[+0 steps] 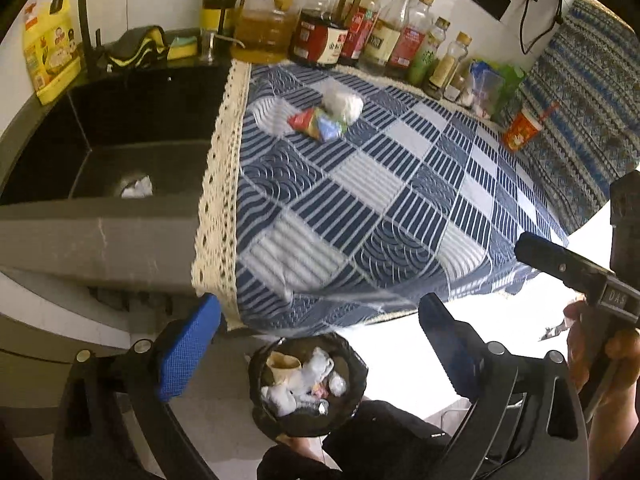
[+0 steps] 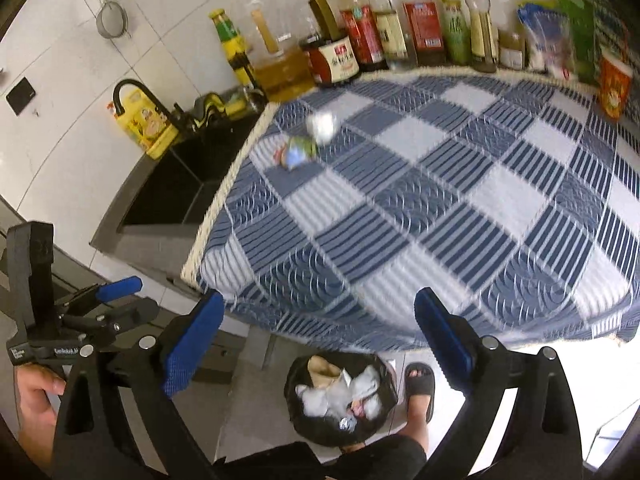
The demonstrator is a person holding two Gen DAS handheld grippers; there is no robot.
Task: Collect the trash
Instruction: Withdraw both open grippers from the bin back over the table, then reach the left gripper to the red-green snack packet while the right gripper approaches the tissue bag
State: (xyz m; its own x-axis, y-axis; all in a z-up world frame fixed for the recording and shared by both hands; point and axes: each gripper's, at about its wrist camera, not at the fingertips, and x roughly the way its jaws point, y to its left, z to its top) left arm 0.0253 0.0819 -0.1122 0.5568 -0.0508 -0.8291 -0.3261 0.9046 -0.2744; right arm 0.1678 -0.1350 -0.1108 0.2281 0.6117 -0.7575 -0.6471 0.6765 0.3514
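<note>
Countertop far end: wrapper (image 1: 318,122), tissue (image 1: 343,103); both claws open, well apart.

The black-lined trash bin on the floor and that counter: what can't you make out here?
- Black-lined trash bin: lower part, left wrist view, behind a dark-clothed leg.
- Crumpled colourful wrapper: print, right wrist view, blurred.
- Black sink: white scrap at its drain, too small.

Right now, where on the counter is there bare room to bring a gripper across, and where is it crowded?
Free: the blue checked cloth, from its near edge above the trash bin up to the bottle row, and right toward the red cup. Crowded: that bottle row along the wall, and the cloth's far-left corner by the sink, where a white wad and colourful wrapper lie.
</note>
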